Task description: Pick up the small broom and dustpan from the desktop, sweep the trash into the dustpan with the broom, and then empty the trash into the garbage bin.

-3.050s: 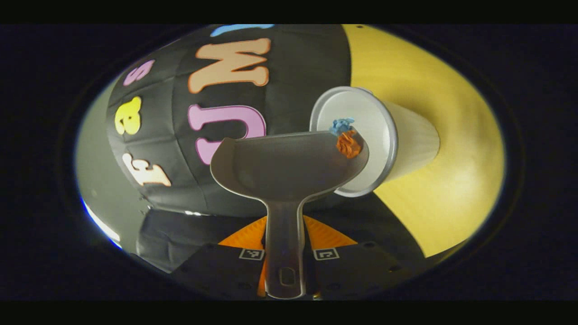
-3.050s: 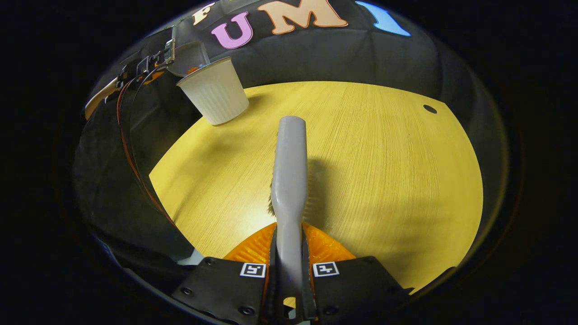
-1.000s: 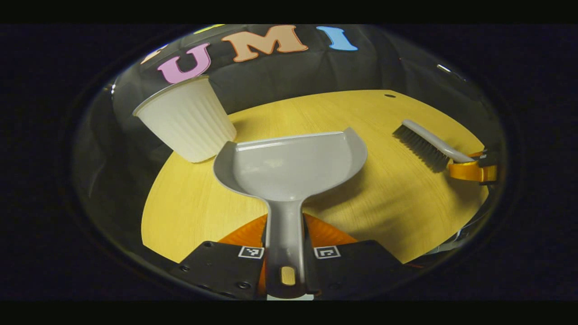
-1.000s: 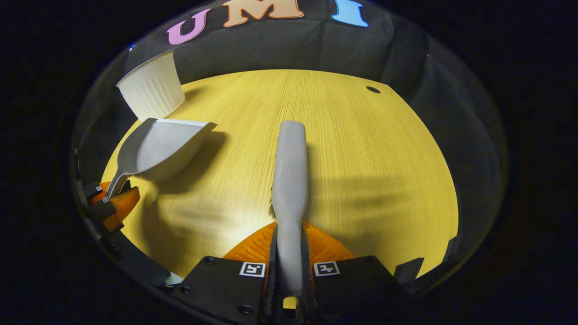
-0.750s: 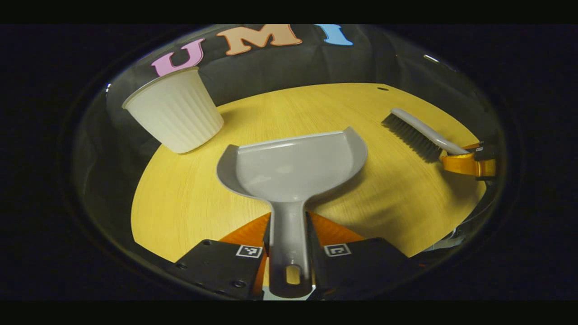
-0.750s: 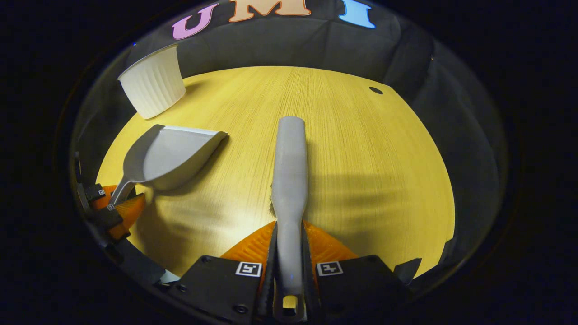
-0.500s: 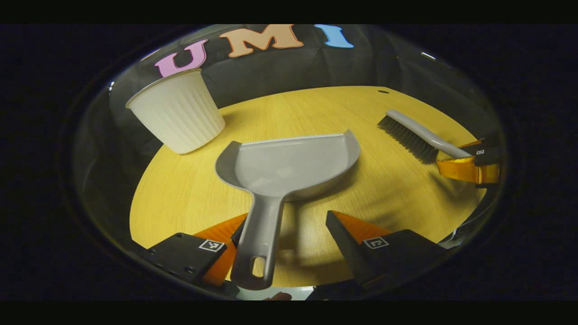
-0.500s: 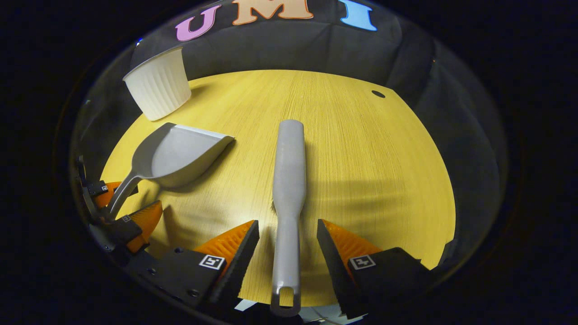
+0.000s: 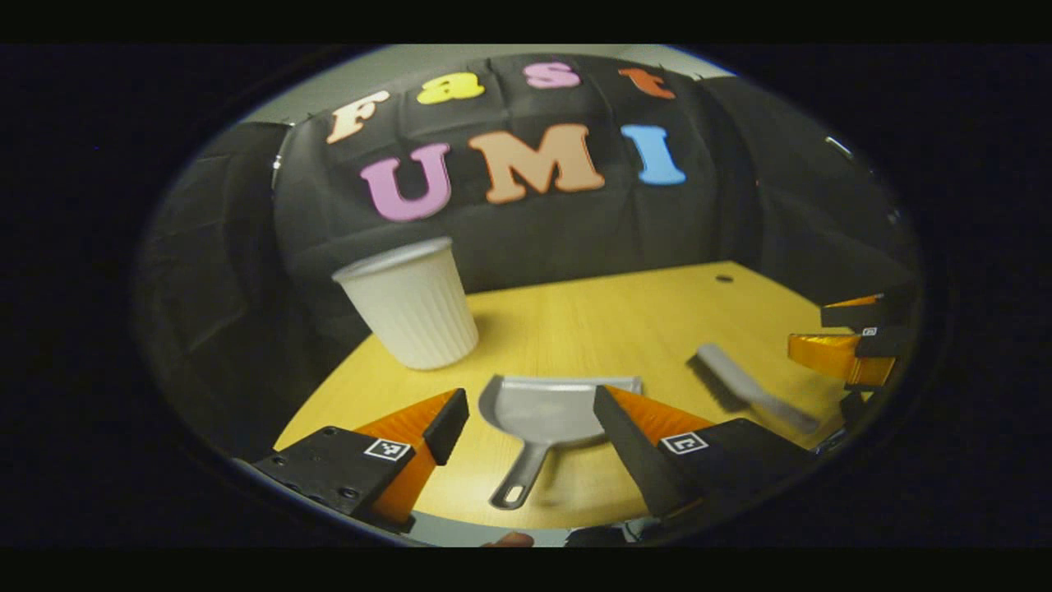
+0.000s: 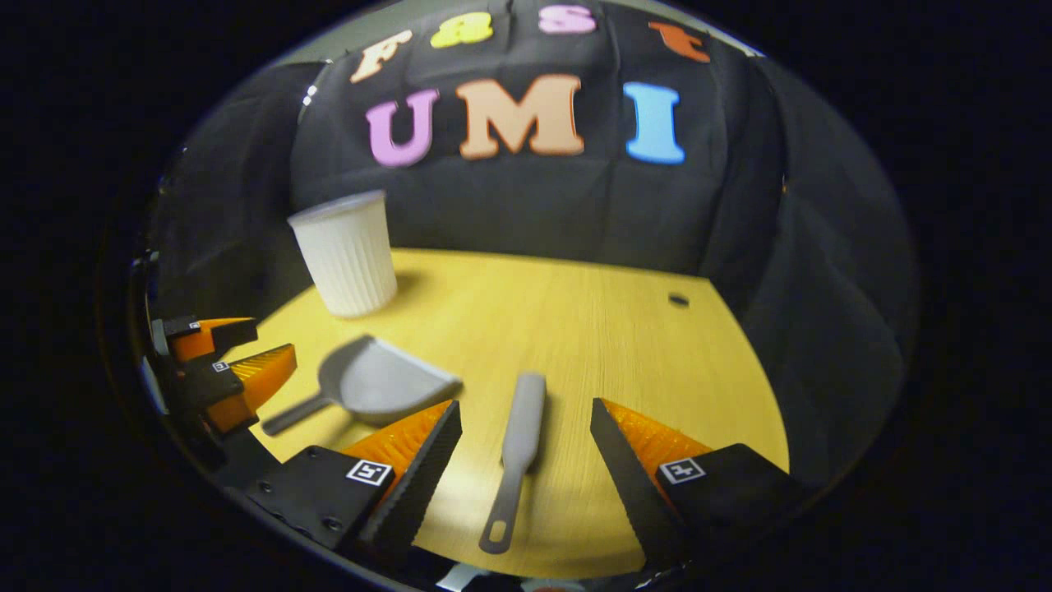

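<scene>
Yellow desktop point(image 10: 575, 329) carries dustpan point(image 9: 546, 411) and broom point(image 10: 519, 436) — both grippers' fingers point(image 9: 427, 427) spread wide, holding nothing.

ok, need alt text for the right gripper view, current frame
The right gripper hangs open above a yellow desktop, with a grey small broom lying flat on the wood between its spread fingers. To the left lies a grey dustpan, with the open left gripper at the edge beside its handle. A white ribbed garbage bin stands upright at the back left.
</scene>
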### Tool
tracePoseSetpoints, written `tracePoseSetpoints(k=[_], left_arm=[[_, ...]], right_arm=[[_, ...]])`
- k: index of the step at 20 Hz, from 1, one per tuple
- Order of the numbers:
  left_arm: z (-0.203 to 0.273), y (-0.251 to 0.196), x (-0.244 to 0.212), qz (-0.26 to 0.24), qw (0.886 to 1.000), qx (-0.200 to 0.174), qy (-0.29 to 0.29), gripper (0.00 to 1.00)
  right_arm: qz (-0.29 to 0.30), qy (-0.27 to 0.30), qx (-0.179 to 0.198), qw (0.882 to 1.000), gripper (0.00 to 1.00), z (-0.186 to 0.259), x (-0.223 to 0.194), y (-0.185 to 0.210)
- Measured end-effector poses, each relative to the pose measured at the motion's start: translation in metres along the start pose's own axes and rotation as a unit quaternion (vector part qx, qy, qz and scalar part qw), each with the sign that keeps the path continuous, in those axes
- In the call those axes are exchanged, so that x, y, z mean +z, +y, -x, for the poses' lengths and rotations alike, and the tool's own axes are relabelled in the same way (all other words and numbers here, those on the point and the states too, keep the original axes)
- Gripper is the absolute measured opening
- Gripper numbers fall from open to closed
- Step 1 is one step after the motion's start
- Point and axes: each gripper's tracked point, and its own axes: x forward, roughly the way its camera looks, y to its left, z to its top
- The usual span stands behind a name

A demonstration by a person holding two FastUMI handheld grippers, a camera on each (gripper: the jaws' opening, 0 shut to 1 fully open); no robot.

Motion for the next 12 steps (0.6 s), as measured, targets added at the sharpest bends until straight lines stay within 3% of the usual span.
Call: tracePoseSetpoints(k=[2, 4, 7, 9, 10, 11, 12], left_arm=[[0.024, -0.017, 0.043, 0.028, 0.996, 0.009, -0.082, 0.94], [0.046, -0.034, 0.090, 0.050, 0.986, -0.006, -0.160, 0.93], [0.084, -0.057, 0.139, 0.061, 0.968, -0.037, -0.241, 0.93], [0.097, -0.070, 0.160, 0.065, 0.957, -0.067, -0.274, 0.92], [0.098, -0.070, 0.169, 0.058, 0.956, -0.070, -0.278, 0.93], [0.100, -0.065, 0.173, 0.052, 0.956, -0.065, -0.282, 1.00], [0.102, -0.062, 0.173, 0.044, 0.956, -0.059, -0.285, 0.99]], right_arm=[[0.004, -0.112, 0.005, 0.994, 1.00, 0.031, 0.064, -0.003], [0.011, -0.178, -0.003, 0.984, 1.00, 0.062, 0.109, -0.007], [0.010, -0.243, -0.011, 0.970, 1.00, 0.092, 0.110, -0.002], [0.003, -0.281, -0.036, 0.959, 1.00, 0.093, 0.110, -0.003], [0.004, -0.301, -0.043, 0.952, 1.00, 0.099, 0.112, -0.002], [0.002, -0.318, -0.053, 0.947, 1.00, 0.103, 0.113, -0.002], [0.000, -0.324, -0.060, 0.944, 1.00, 0.104, 0.112, 0.000]])
